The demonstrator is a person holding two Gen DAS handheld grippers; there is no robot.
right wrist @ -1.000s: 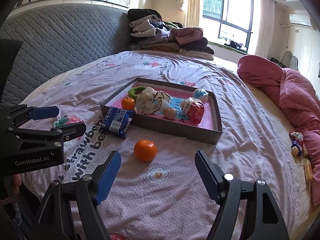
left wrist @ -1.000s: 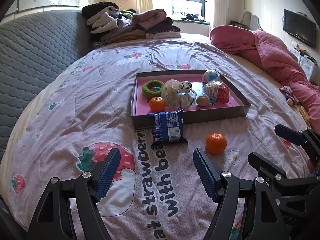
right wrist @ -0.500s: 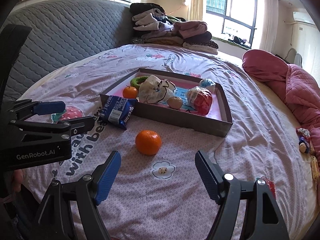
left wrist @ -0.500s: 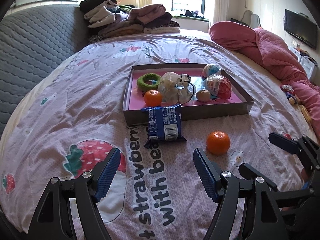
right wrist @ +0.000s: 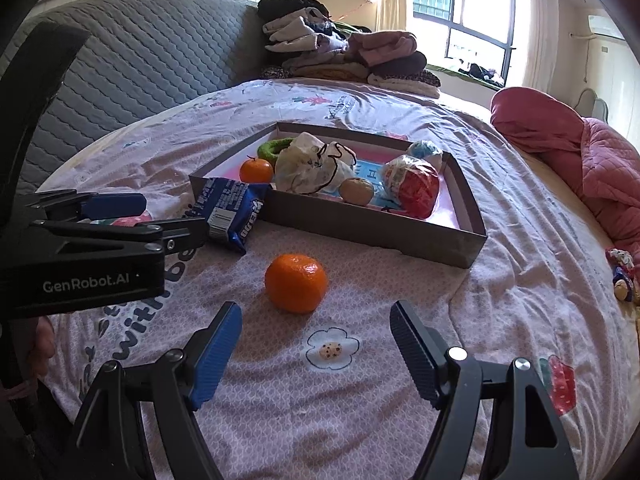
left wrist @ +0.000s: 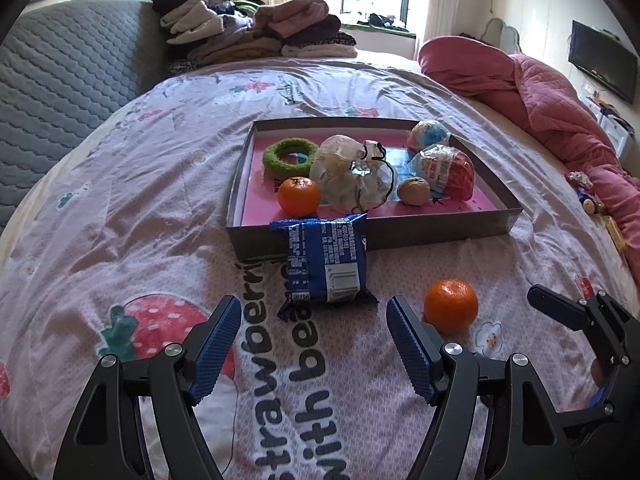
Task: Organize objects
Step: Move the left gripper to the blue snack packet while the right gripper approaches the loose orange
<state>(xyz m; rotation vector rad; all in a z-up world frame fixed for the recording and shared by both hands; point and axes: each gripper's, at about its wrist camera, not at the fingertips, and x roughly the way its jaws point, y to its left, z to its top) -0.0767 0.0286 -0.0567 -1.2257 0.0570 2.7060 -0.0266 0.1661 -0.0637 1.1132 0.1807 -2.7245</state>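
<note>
Fingers of both grippers — left, right — spread, have neared the tray; snack packet and loose orange look next.

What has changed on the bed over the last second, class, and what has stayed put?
Both claws moved forward, still open and empty: the left claw toward the blue snack packet, the right claw toward the loose orange. Nothing was grasped or released. The packet, the orange and the tray stayed put.

We hold the right gripper wide open just short of the orange on the bedspread. Beyond sits the tray, a blue snack packet leaning on its corner.
</note>
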